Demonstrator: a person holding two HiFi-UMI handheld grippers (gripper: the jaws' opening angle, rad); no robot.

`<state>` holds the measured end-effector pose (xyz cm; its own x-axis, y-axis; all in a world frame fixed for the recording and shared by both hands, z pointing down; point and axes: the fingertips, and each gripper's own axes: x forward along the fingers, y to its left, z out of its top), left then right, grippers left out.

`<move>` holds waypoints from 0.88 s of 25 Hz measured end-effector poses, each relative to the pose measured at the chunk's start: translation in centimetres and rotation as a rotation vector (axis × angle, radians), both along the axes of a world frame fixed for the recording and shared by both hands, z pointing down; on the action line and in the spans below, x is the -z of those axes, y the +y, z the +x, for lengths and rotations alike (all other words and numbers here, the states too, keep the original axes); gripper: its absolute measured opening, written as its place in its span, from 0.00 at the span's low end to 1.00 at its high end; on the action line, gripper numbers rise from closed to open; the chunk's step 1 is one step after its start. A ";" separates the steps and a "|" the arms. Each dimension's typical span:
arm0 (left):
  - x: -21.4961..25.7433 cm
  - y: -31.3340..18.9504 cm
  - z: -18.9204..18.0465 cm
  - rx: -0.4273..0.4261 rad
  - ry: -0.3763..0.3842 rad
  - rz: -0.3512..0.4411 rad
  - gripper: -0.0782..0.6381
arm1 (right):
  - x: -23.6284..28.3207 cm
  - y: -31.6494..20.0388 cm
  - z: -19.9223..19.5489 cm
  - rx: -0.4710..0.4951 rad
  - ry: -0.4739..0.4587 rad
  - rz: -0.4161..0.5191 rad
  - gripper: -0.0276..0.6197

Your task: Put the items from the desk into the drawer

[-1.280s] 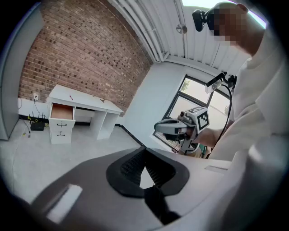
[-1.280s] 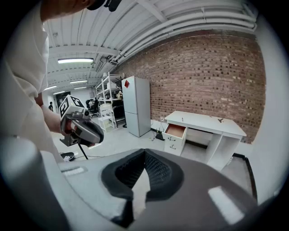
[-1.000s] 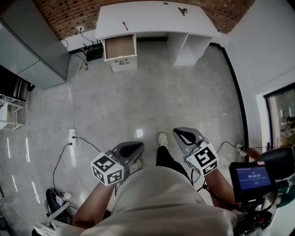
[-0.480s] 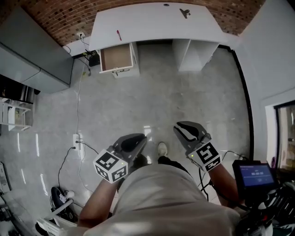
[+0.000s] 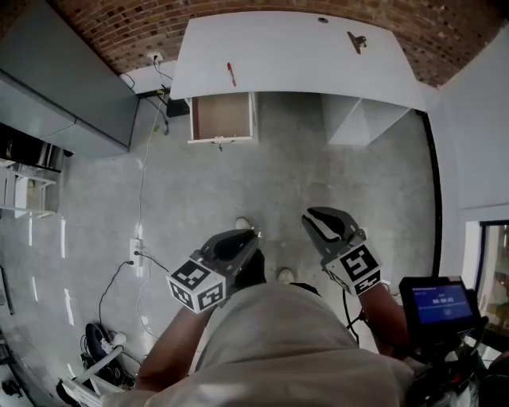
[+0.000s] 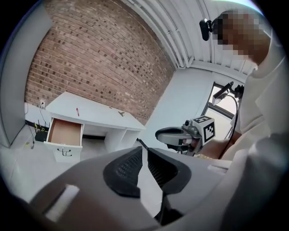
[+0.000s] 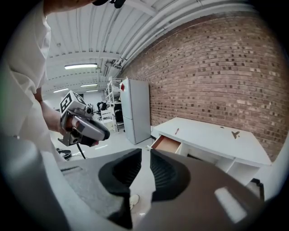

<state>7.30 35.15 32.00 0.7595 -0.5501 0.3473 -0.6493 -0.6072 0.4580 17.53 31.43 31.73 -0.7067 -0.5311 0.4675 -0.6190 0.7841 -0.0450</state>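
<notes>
– Brick wall behind, grey floor in front, and the white desk stands well ahead of both grippers. What does the coming move turn on?

– On which side each item lies. The red pen is on the desk's left part, just behind the open drawer, so it sits up and slightly left of the left gripper. That hand is the nearer one. The black clip lies toward the desk's right end, closer to the right gripper.

– And how does the pen lie?

– Its long axis runs roughly front to back across the desktop, tilted a little. Which end is the tip I can't make out; it's too small from here.

– The jaws?

– Both pairs have just been opening. They stand a narrow gap apart, and nothing is between them. Neither gripper is near the desk, so I judge the walk-up comes first.
</notes>
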 end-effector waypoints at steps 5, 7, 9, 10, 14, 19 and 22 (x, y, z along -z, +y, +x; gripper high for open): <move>0.0 -10.3 -4.1 -0.026 -0.003 0.006 0.17 | 1.1 -8.8 -3.8 -0.046 0.028 0.004 0.11; -0.4 -14.3 -5.9 -0.039 -0.013 -0.008 0.19 | 1.8 -12.3 -5.2 -0.063 0.013 0.010 0.11; -1.1 -18.4 -7.4 -0.037 -0.040 -0.021 0.21 | 2.2 -15.3 -6.2 -0.077 -0.005 0.010 0.11; -1.4 -20.4 -8.0 -0.024 -0.056 -0.025 0.22 | 2.2 -16.7 -6.5 -0.078 -0.006 0.009 0.11; -3.1 -28.2 -8.9 0.056 -0.092 -0.045 0.25 | 1.3 -22.1 -6.5 -0.062 0.003 -0.008 0.12; -5.8 -37.2 -10.1 0.166 -0.183 -0.073 0.27 | -0.3 -28.4 -7.4 0.030 0.005 -0.032 0.15; -7.5 -42.8 -10.8 0.247 -0.217 -0.137 0.28 | -0.5 -33.3 -7.7 0.107 0.010 -0.042 0.20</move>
